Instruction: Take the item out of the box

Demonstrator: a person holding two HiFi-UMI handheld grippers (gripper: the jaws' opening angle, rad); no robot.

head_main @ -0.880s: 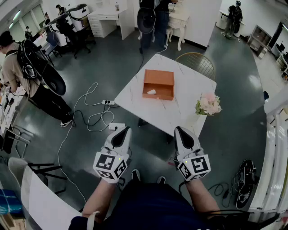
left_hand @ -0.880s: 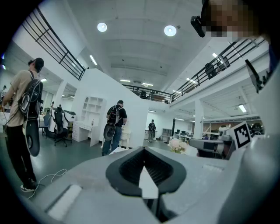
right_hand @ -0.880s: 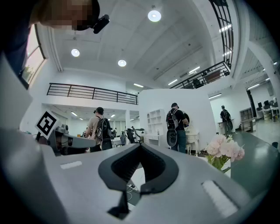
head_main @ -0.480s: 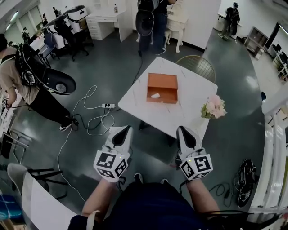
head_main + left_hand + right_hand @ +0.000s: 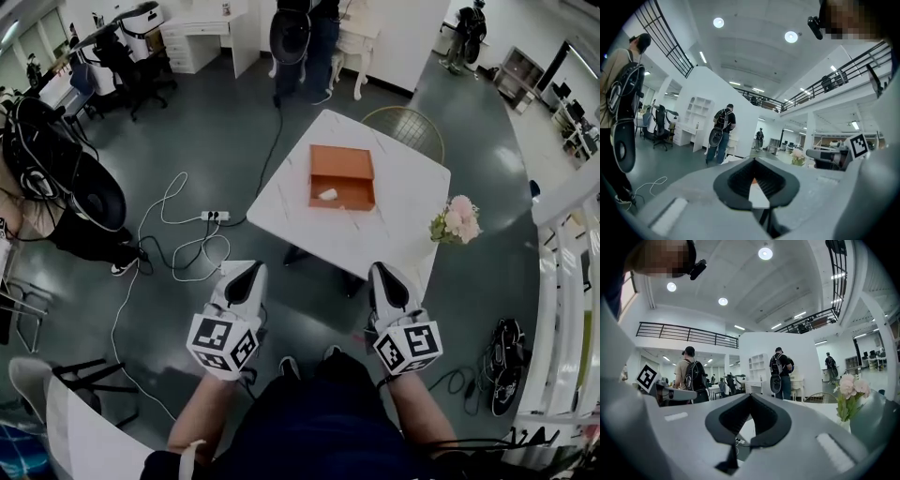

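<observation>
Head view: an open orange box (image 5: 342,167) sits on the white desk (image 5: 375,234), holding a small white item (image 5: 327,195) (too small to identify). The left gripper (image 5: 249,273) and right gripper (image 5: 382,274) hover well short of it.

Left gripper view: fingers (image 5: 736,180) pressed together, empty, with only an orange sliver of the box visible beyond.

Right gripper view: fingers (image 5: 733,418) likewise closed on nothing, with pink flowers (image 5: 851,386) beside them.

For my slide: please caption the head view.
Both shut, left gripper and right gripper face a table bearing an orange box.
</observation>
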